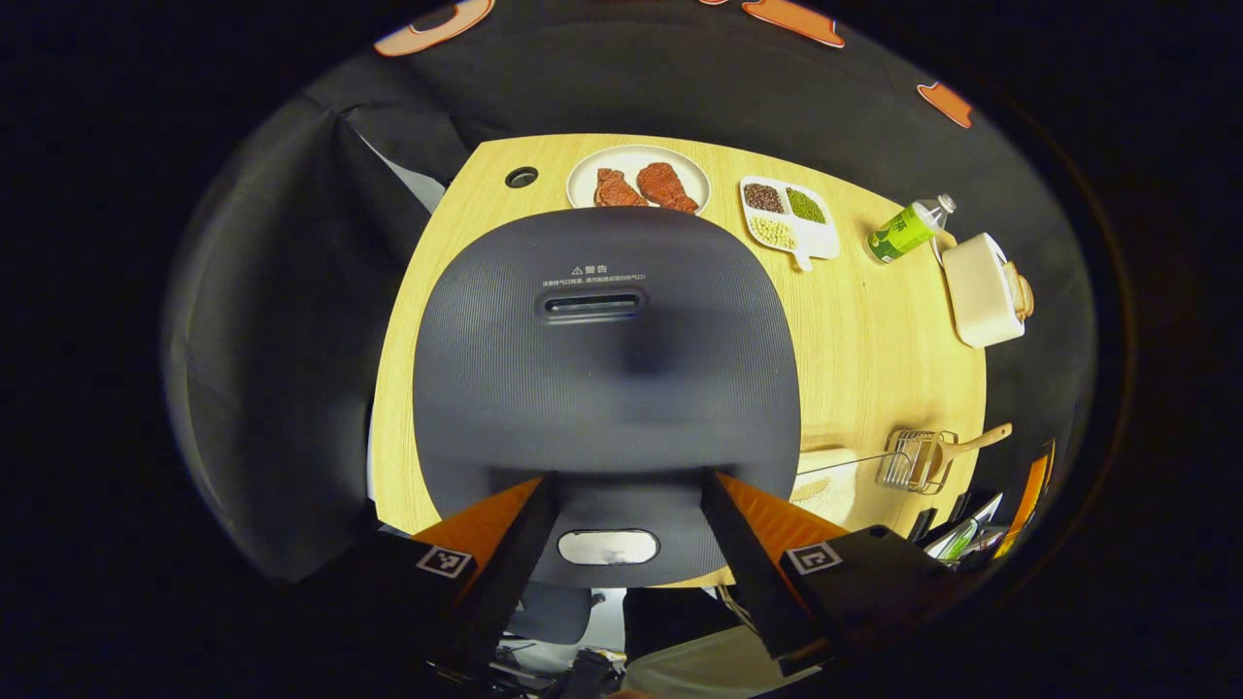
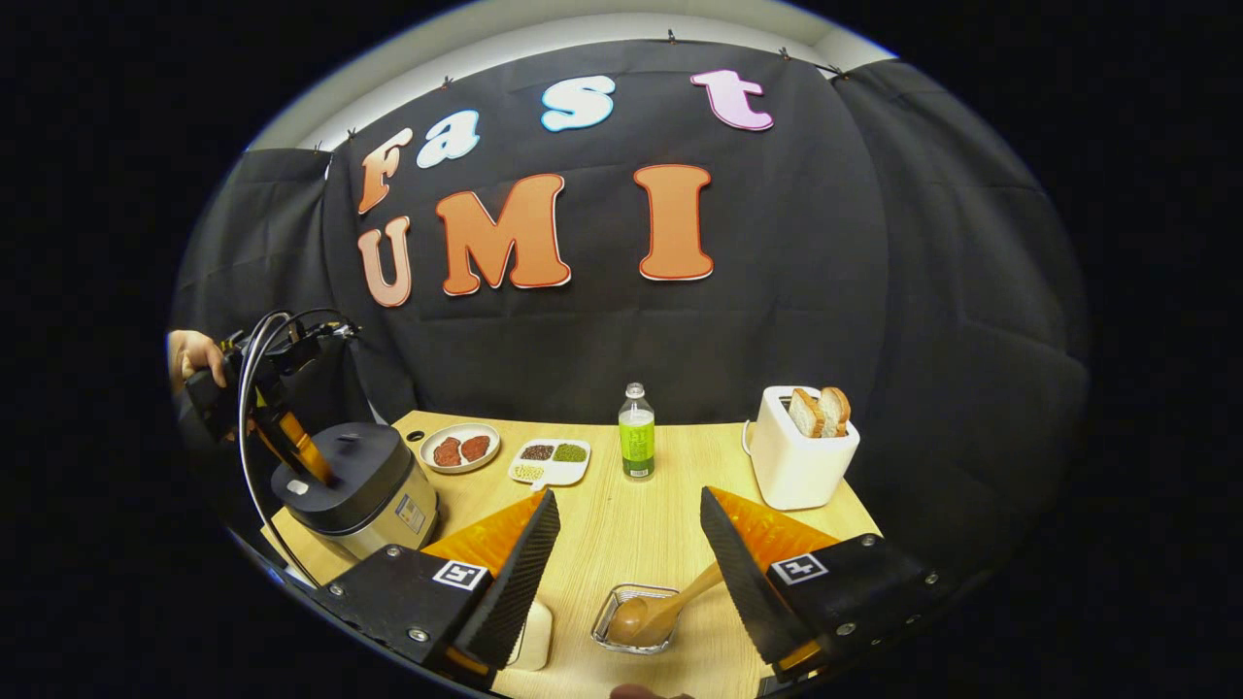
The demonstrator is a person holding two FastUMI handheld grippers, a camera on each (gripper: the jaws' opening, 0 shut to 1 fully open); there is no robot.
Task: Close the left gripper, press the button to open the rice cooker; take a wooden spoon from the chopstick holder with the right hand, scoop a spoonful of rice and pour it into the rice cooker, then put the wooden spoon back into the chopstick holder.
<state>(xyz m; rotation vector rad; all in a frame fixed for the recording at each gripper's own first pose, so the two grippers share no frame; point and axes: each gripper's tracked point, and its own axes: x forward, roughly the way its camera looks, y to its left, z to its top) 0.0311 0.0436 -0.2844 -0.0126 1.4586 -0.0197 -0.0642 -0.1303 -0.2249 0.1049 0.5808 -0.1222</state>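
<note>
A: Left gripper (image 1: 621, 505) hangs just above the rice cooker (image 1: 607, 388), jaws spread wide with the release button (image 1: 608, 547) between the fingertips. We log the lid as not yet opened.

B: Agreed. We judge the jaws must narrow before pressing. Right gripper (image 2: 626, 544), also wide, holds nothing; the wooden spoon (image 2: 660, 607) lies just ahead in the chopstick holder (image 2: 636, 621) near the tabletop's (image 2: 621, 505) front edge, handle angled toward its right finger.
</note>
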